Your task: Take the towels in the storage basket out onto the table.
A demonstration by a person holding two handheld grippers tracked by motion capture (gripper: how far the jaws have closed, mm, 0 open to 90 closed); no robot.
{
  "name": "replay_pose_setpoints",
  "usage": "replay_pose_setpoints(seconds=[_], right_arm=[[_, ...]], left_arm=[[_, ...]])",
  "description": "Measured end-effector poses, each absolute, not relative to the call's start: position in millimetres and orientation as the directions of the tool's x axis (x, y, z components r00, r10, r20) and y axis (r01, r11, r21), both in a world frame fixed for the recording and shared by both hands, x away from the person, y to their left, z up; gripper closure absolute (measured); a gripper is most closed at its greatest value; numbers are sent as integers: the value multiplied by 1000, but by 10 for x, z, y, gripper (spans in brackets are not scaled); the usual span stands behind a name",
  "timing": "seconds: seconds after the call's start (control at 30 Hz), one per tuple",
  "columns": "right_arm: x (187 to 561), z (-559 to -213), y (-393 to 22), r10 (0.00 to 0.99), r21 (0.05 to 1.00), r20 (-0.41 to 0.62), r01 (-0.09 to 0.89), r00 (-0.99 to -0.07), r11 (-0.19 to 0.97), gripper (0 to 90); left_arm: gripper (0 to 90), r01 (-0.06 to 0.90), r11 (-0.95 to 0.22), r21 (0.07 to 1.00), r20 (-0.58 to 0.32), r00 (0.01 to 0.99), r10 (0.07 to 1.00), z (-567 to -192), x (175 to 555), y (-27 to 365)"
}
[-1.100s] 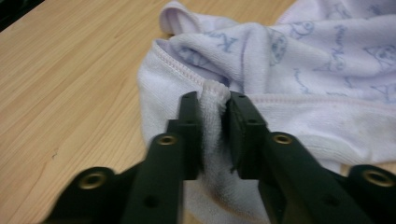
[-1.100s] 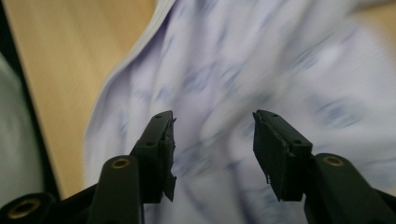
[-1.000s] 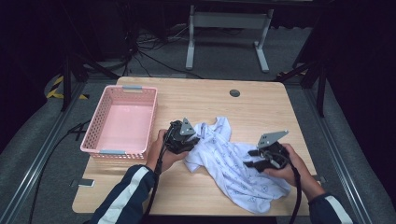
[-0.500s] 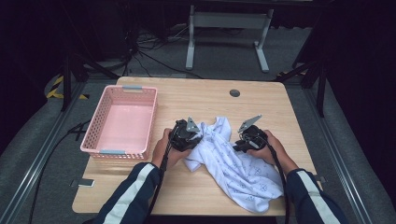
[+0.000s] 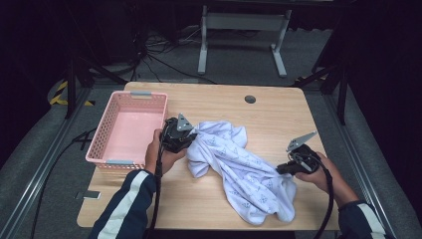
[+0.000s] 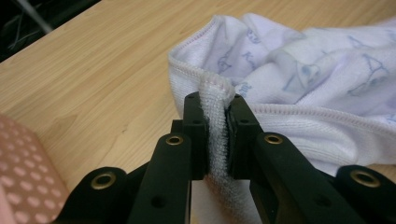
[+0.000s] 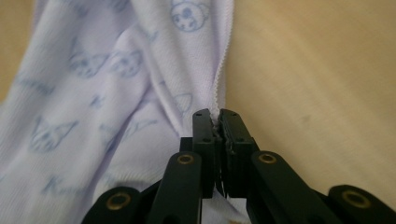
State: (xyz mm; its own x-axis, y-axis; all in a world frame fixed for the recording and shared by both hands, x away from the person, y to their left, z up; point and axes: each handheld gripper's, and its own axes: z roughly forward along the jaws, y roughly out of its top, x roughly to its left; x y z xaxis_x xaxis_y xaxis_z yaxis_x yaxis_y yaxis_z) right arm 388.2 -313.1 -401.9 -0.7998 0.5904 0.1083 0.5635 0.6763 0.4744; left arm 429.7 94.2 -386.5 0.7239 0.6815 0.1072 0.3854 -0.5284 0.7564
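A white towel [image 5: 239,167] with a pale blue print lies rumpled across the middle of the wooden table [image 5: 268,107]. My left gripper [image 5: 191,133] is at the towel's left end, beside the basket. Its jaws have just been closing, and in the left gripper view the left gripper [image 6: 215,105] is shut on a folded hem of the towel [image 6: 289,60]. My right gripper [image 5: 282,169] is at the towel's right edge. In the right gripper view the right gripper [image 7: 216,119] pinches the stitched edge of the towel [image 7: 116,70], its jaws having just closed.
A pink plastic basket [image 5: 130,94] with nothing in it stands at the table's left side. A round cable hole [image 5: 250,99] sits near the far edge. Bare wood lies to the right of the towel. A metal stand [image 5: 239,20] is on the floor beyond.
The right gripper went to the towel's top middle, then pulled back right and toward me with the edge, stretching the towel out. The left gripper stayed at the left end.
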Motion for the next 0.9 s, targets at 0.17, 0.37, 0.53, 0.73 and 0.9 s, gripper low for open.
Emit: replay_pose_setpoints(seconds=[0.17, 0.37, 0.53, 0.73, 0.9], right_arm=[[3717, -4060, -3091, 521, 415, 177, 543, -835, 730, 841], [3956, -3898, -2877, 580, 556, 20, 491, -814, 670, 524], [4489, -3935, -2645, 650, 654, -5, 489, -760, 577, 500], [4968, -4229, -2286, 704, 615, 31, 569, -710, 546, 440], [5114, -4409, -2178, 733, 582, 31, 609, -679, 539, 422]], left_arm=[[751, 416, -546, 727, 121, 706, 698, -3910, 4244, 915], [520, 388, -522, 760, 76, 744, 664, -3908, 4283, 862], [351, 355, -498, 791, 74, 752, 655, -3822, 4227, 723], [307, 286, -527, 801, 42, 849, 526, -3847, 4049, 446], [303, 256, -584, 770, 61, 882, 467, -3970, 3901, 201]])
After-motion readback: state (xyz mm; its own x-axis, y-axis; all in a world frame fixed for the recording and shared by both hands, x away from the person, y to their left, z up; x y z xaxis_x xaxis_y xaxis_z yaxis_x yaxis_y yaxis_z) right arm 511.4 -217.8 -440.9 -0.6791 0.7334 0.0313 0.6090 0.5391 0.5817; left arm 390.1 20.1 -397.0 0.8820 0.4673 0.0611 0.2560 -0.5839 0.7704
